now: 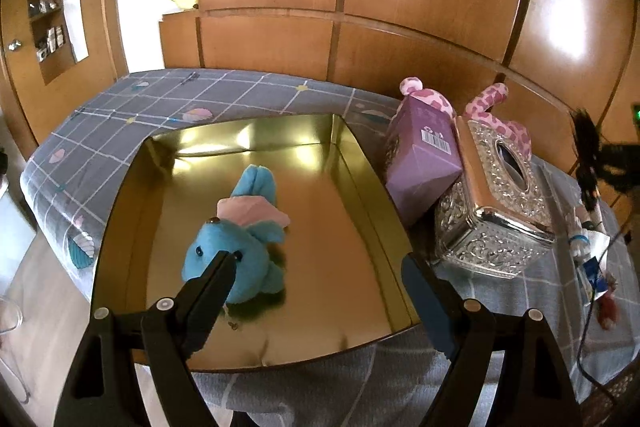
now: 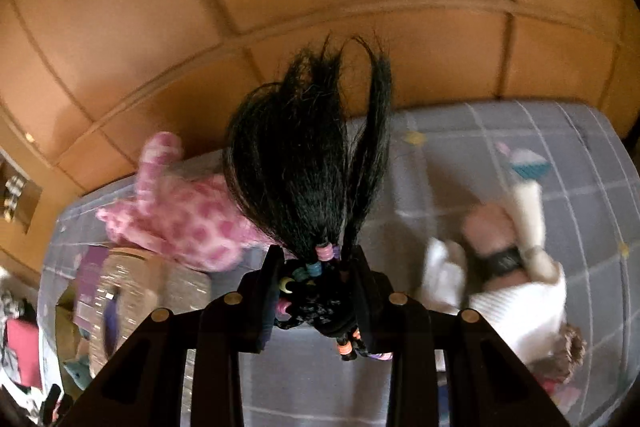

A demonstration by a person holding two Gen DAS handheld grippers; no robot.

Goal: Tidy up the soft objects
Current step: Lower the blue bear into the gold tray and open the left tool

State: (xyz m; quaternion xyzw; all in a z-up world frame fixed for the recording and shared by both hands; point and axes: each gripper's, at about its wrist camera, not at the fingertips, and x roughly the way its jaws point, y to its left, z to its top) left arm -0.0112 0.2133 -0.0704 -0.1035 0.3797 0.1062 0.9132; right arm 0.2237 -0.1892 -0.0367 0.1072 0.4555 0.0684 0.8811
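Note:
A blue plush fish (image 1: 236, 255) with a pink fin lies in the gold tin tray (image 1: 352, 227). My left gripper (image 1: 320, 263) is open above the tray's near end, its left finger over the fish's head. My right gripper (image 2: 314, 267) is shut on a black-haired doll's head with coloured beads (image 2: 308, 163), held above the bed; it also shows in the left wrist view (image 1: 588, 151). A pink spotted plush (image 2: 184, 219) lies behind the boxes (image 1: 500, 115). A doll in white clothes (image 2: 512, 279) lies on the bed at the right.
A purple box (image 1: 420, 163) leans on a silver embossed tissue box (image 1: 496, 203) right of the tray. The bed has a grey checked sheet (image 1: 160, 99). Wooden wardrobe panels (image 1: 400, 7) stand behind. A cable (image 1: 588, 339) runs at the right edge.

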